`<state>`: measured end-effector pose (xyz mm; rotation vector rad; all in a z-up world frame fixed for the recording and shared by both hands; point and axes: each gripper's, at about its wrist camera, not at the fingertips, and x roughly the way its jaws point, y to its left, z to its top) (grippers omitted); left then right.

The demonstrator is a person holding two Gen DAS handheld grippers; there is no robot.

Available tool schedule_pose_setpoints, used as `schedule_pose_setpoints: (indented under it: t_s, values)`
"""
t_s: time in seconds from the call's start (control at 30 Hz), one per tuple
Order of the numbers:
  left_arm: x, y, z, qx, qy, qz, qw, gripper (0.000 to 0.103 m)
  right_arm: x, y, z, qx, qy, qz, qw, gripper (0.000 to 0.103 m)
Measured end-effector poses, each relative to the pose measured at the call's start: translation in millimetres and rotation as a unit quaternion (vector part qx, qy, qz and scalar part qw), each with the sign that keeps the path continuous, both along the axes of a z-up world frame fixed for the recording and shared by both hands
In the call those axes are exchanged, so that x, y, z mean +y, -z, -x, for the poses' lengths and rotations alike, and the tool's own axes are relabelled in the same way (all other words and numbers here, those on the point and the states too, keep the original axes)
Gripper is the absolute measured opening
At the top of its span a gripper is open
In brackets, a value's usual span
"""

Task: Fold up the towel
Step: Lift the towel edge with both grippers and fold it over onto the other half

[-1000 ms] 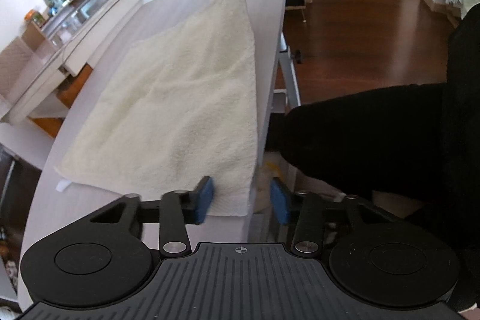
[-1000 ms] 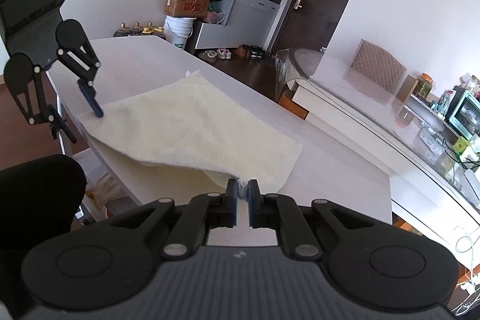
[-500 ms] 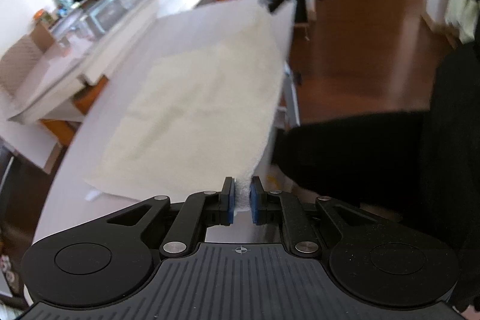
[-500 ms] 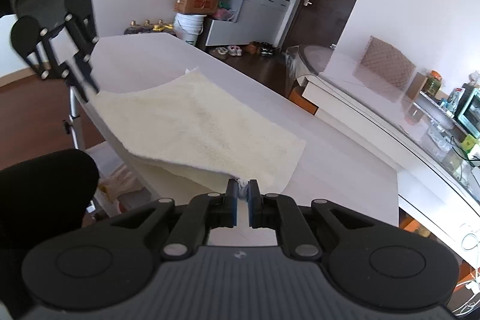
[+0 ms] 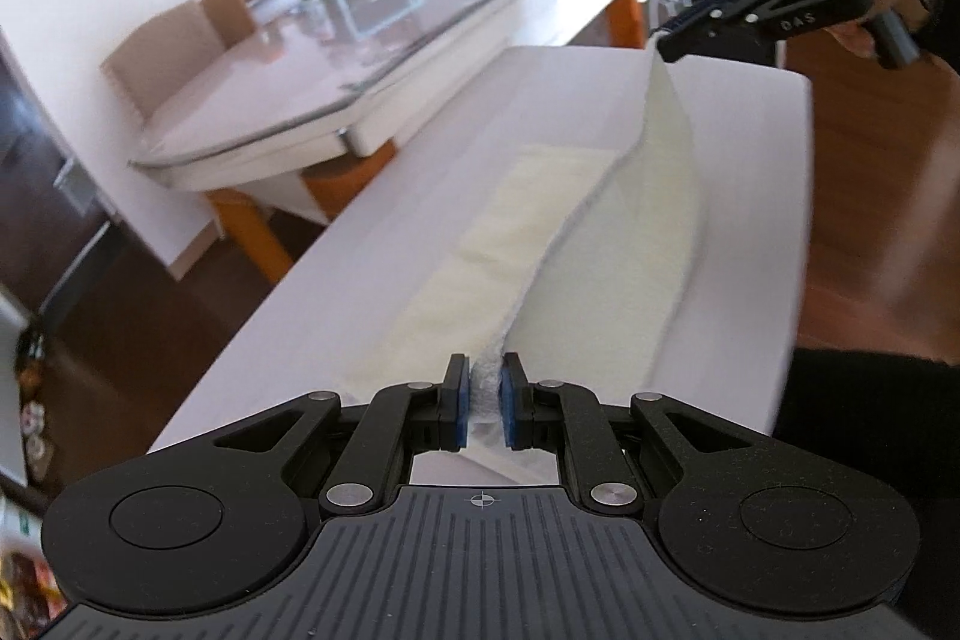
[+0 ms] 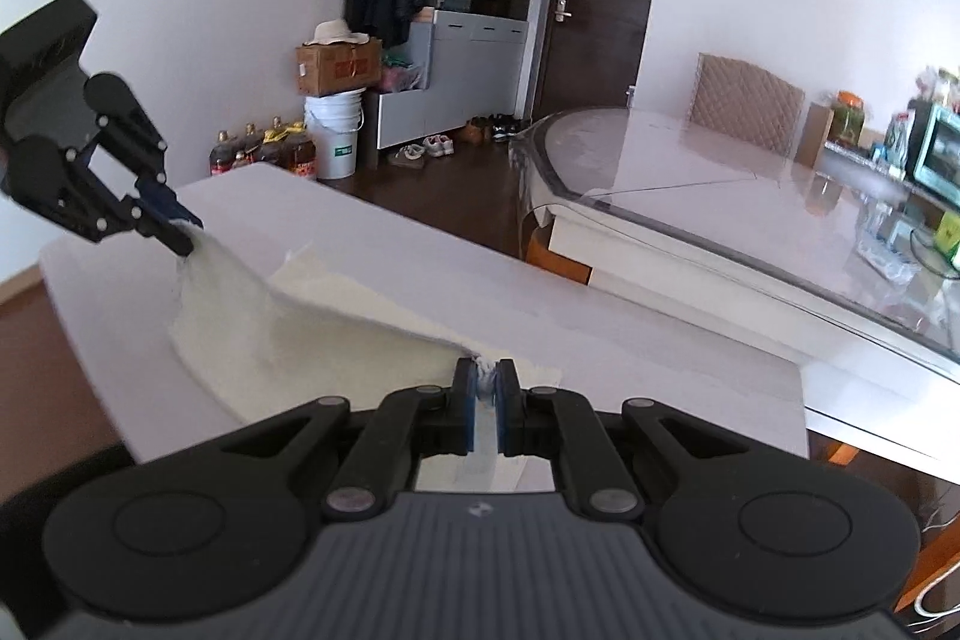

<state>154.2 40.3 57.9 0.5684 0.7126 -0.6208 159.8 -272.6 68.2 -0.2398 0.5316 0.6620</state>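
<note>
**Near edge pinched at both corners, raised off the table**

Left gripper (image 5: 481, 391): clamped tight on one corner of the pale cream towel (image 5: 624, 244), a tuft of pile squeezed between the blue pads (image 5: 461, 394). Cloth running away from that grip as a raised sheet, sagging in the middle, up to the far corner. Rest of the towel lying flat on the white table (image 5: 384, 244), to the left of the raised edge in the left wrist view.

Right gripper (image 6: 486, 388): likewise closed on the opposite corner, fabric bunched between its pads. Seen from there, towel draping leftward and down toward the table edge.

Handling, by judgement: light, soft, limp terry; no stiffness, so any unsupported span droops and can crease. Fluffy pile likely to grip well in rubber pads, little risk of slipping. Corners the sensible places to hold, as now, keeping the edge taut between the two grips so the fold lands square on the flat half.
</note>
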Motion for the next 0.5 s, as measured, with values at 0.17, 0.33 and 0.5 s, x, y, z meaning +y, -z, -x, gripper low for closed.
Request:
schedule_pose_setpoints:
  t_s: [0.17, 0.33, 0.5]
  values:
    - [9, 6, -39, 0.019, -0.038, 0.015, 0.999, 0.011, 10, 11, -47, 0.033, 0.012, -0.011, 0.999, 0.007]
    - [16, 22, -75, 0.035, -0.065, 0.022, 0.997, 0.011, 19, 32, -82, 0.064, 0.025, -0.005, 0.998, 0.007]
    - [19, 39, -88, 0.044, -0.081, 0.022, 0.9955, 0.011, 26, 57, -103, 0.091, 0.041, 0.008, 0.995, 0.007]
